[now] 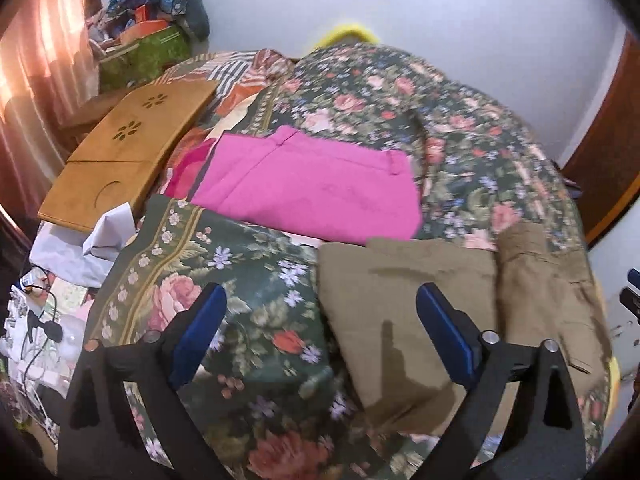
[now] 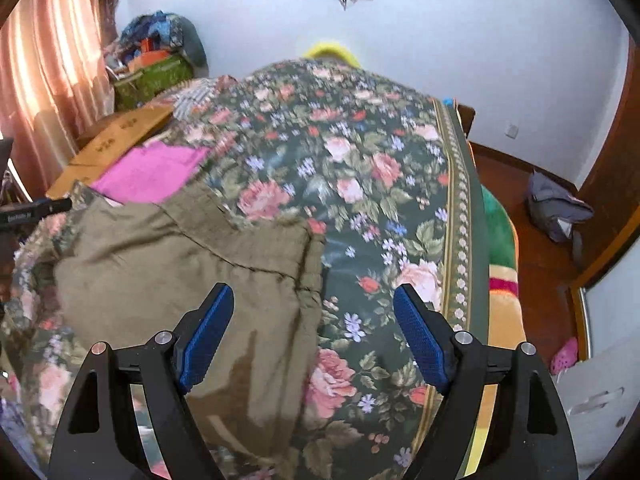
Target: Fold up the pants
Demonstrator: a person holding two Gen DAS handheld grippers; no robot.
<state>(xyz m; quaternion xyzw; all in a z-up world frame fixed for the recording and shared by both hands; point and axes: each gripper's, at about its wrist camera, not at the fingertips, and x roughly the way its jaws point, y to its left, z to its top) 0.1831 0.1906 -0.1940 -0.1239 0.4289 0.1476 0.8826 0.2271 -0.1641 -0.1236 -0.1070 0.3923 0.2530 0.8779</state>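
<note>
Both tongs (image 1: 320,304) (image 2: 314,304) agape above folded khaki pants (image 1: 400,300).

Daylight is filtered through the pink curtain (image 1: 44,60); both views are motion-blurred and bent by fisheye at the edges.

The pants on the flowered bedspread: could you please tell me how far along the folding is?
Done: the pink pants lie folded in a flat rectangle on the bedspread. The khaki pants also look folded over, with layered edges, though rumpled. In hand: nothing; both the left tongs and right tongs stand open above the khaki pair without gripping it. Left: probably a last fold or smoothing of the khaki pair.
</note>
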